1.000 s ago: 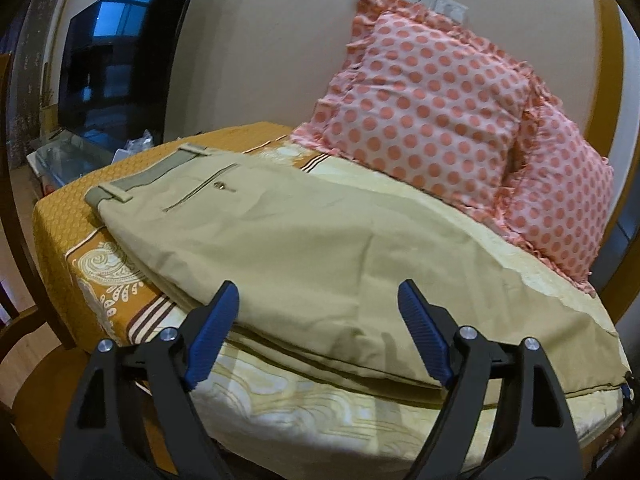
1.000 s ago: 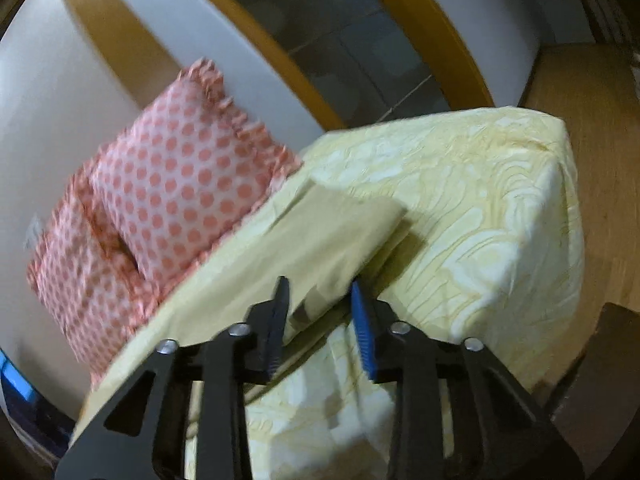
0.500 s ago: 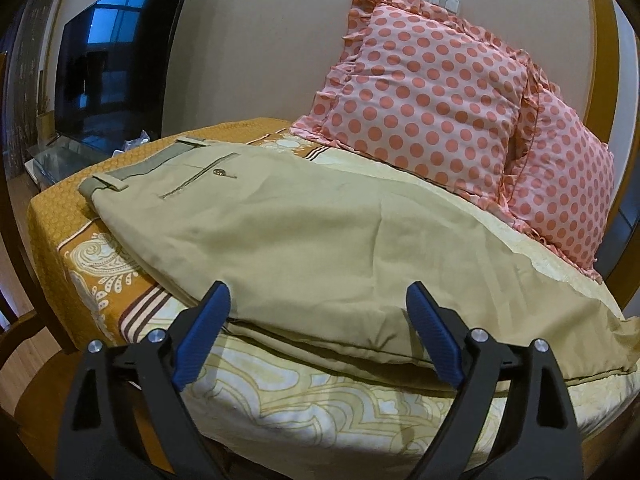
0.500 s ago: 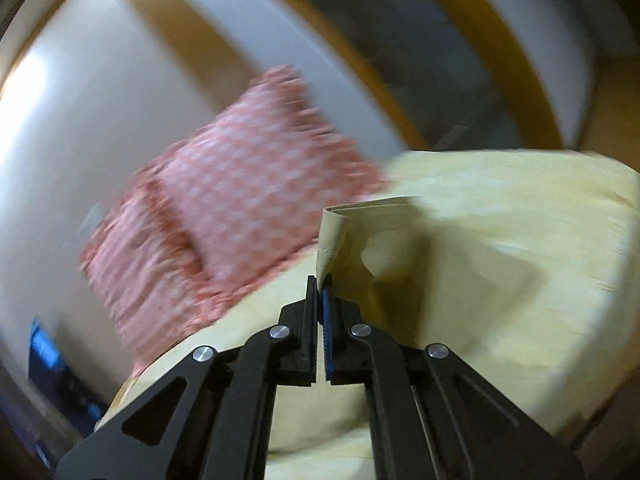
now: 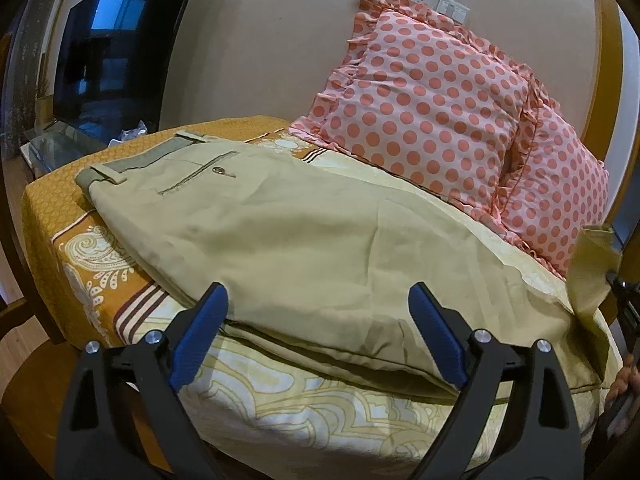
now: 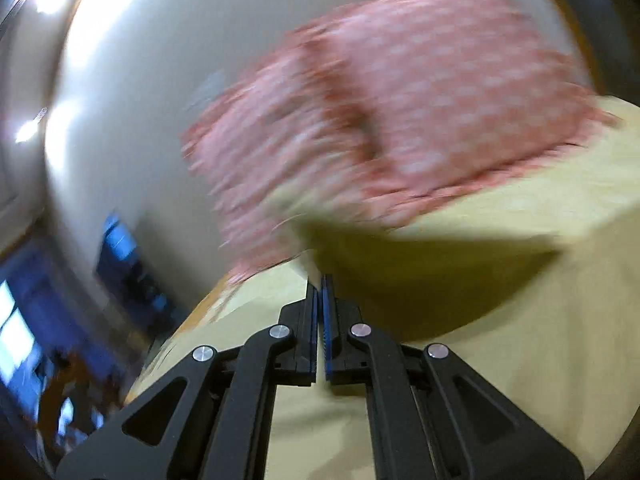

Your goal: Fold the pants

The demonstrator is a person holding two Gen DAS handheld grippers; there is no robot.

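Khaki pants (image 5: 304,232) lie flat across the bed, waistband and buttoned back pocket at the far left, legs running right. My left gripper (image 5: 318,332) is open and empty, hovering over the near edge of the pants at mid-leg. My right gripper (image 6: 319,292) is shut on the hem of the pant legs (image 6: 420,264) and holds it lifted; the view is motion-blurred. In the left wrist view the lifted hem (image 5: 592,268) stands up at the far right, with the right gripper (image 5: 618,284) partly seen at the frame edge.
Two pink polka-dot pillows (image 5: 432,96) lean on the wall behind the pants. The bed has a yellow and orange patterned sheet (image 5: 304,396). A dark TV screen (image 5: 104,52) stands at the far left. The bed's front edge drops off below my left gripper.
My right gripper closed on the pant hem and lifted it, swinging up and left. My left gripper drew back slightly and stayed open.
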